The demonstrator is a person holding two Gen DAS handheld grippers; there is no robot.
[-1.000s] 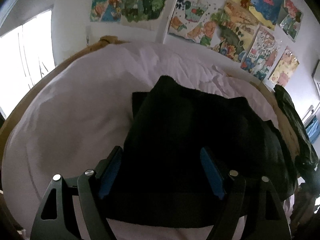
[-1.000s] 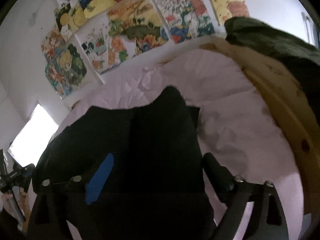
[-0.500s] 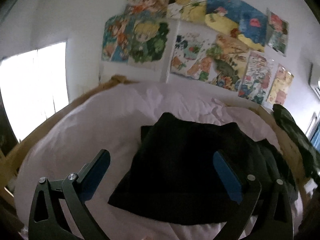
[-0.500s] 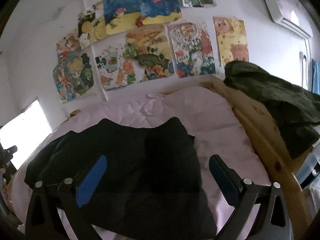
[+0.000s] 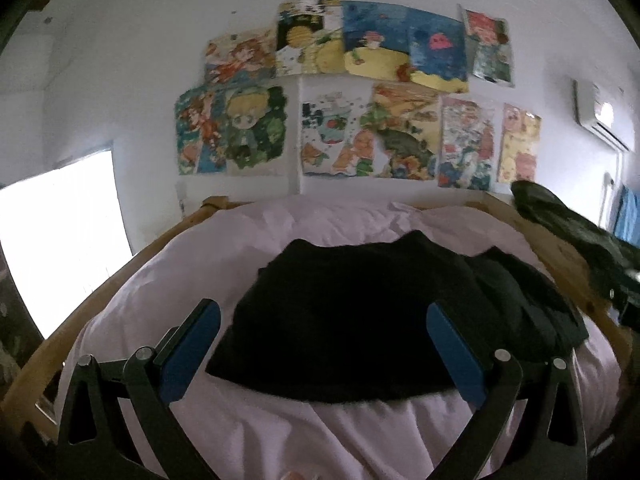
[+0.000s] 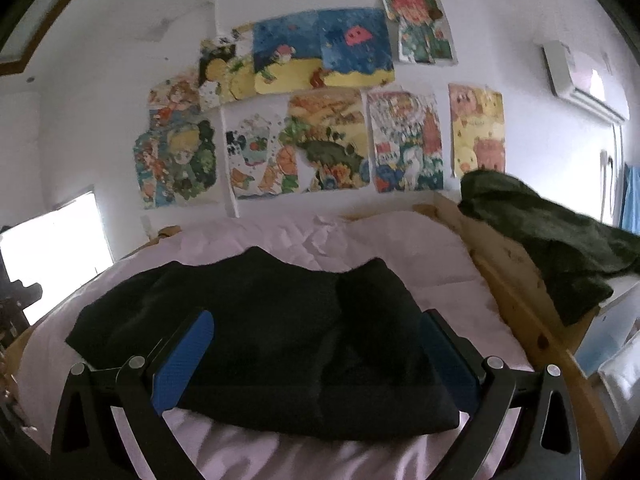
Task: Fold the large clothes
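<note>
Black garment [image 5: 352, 316] folded on the sheet [image 5: 192, 264]

I saw it lying dark, flat and squared, just ahead of both my grippers: left [image 5: 322, 344] and right [image 6: 316, 356] spread wide, empty.

left claw [image 5: 324, 344] gapes empty — black garment [image 5: 360, 320] folded on pink bedding [image 5: 360, 432]

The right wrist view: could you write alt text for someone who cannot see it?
A folded black garment lies on a bed with a pale pink cover, framed by the open right tongs, which hold nothing. Behind, colourful drawings cover the white wall, and a dark green cloth drapes the wooden bed frame.
</note>
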